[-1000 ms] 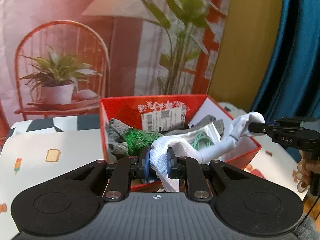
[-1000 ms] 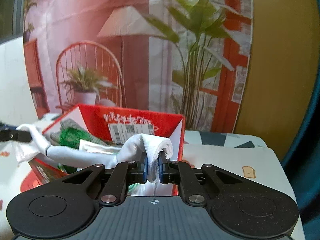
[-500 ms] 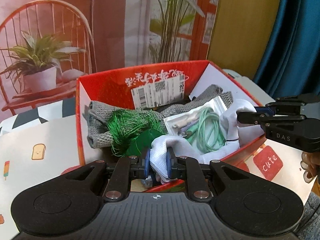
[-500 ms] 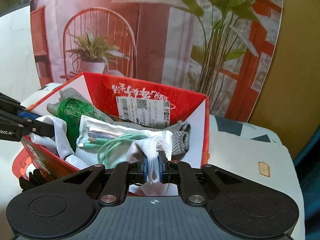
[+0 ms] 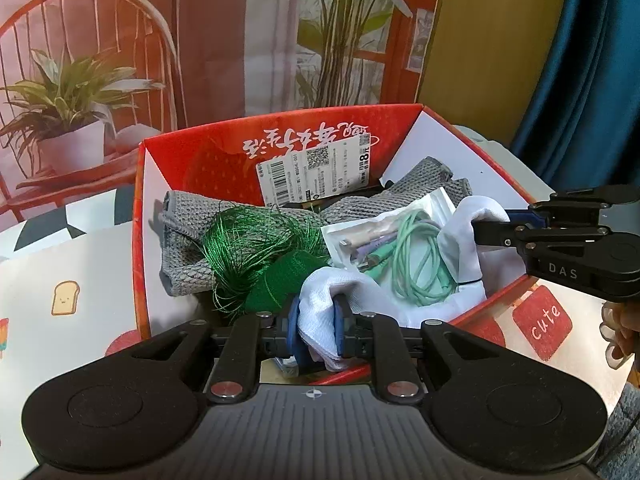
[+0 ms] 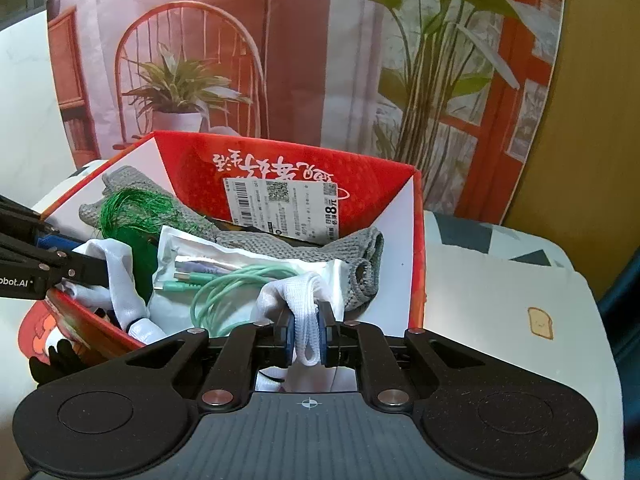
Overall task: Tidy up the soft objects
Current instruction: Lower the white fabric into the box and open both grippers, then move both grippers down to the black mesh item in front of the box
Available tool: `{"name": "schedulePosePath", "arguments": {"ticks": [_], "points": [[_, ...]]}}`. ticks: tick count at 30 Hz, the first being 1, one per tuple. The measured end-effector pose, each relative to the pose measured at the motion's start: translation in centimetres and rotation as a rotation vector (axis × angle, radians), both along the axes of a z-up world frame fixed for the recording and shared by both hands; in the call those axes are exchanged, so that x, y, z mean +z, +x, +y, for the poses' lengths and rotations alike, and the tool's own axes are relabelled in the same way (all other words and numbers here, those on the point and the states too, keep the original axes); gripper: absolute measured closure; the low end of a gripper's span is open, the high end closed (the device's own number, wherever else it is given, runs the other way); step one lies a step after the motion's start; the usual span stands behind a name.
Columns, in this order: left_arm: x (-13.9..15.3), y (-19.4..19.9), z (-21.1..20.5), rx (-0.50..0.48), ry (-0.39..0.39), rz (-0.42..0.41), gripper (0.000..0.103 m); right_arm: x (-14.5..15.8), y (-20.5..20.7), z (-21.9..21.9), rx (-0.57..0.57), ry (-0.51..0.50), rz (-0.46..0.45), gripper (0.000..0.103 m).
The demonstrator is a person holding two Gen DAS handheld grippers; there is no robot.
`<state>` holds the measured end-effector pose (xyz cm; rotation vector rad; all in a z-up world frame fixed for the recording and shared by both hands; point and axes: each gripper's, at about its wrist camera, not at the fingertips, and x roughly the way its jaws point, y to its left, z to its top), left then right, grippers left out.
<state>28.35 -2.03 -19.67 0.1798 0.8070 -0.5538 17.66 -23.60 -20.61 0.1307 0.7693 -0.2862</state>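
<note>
Both grippers are clamped on one white cloth (image 5: pixel 348 292): the left gripper (image 5: pixel 316 330) at lower centre, the right gripper (image 6: pixel 306 334) likewise. The cloth sags inside the red box (image 5: pixel 208 152), over the cable bag (image 5: pixel 400 240). Release remains; packing looks nearly done.

Red box (image 5: pixel 192 160): white interior walls, white script on its far wall. Inside the box: white cloth (image 5: pixel 360 292), grey knit fabric (image 5: pixel 188 236), glossy green thread (image 5: pixel 248 248), mint-green cable (image 5: pixel 416 256) in a clear bag. Beside the box: white mat (image 6: pixel 500 300) printed with toast.
</note>
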Motion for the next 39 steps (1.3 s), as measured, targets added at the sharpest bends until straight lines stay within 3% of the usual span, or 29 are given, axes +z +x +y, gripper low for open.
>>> {"name": "schedulePosePath", "arguments": {"ticks": [3,5,8,9,11,17,25,31,39], "points": [[0.2,-0.2,0.0,0.008,-0.003,-0.017,0.080,0.1,-0.2,0.0,-0.009,0.008,-0.013,0.083],[0.4,-0.5,0.1,0.023,0.004,-0.039,0.065,0.3,-0.6,0.0,-0.015,0.021,-0.046,0.081],[1.1,-1.2,0.8,0.050,-0.015,-0.085,0.043,0.8,-1.4,0.1,-0.016,0.027,-0.098,0.060],[1.5,-1.6,1.2,0.059,-0.032,-0.095,0.039,1.0,-1.8,0.1,-0.016,0.033,-0.123,0.048],[2.0,-2.3,1.9,0.081,-0.063,-0.107,0.026,1.6,-2.4,0.3,-0.009,0.044,-0.172,0.042],[3.0,-5.8,4.3,0.096,-0.118,-0.166,0.023,2.8,-4.8,1.3,-0.002,0.074,-0.256,0.036],[0.9,-8.9,8.1,0.171,-0.141,-0.126,0.023,2.3,-8.7,3.5,-0.024,0.111,-0.292,0.036],[-1.6,-9.1,9.7,0.221,-0.147,-0.069,0.023,0.0,-10.4,4.8,-0.046,0.153,-0.244,0.036],[-4.6,-8.2,9.4,0.236,-0.142,-0.012,0.025,-3.6,-9.1,5.9,-0.046,0.204,-0.160,0.036]]}}
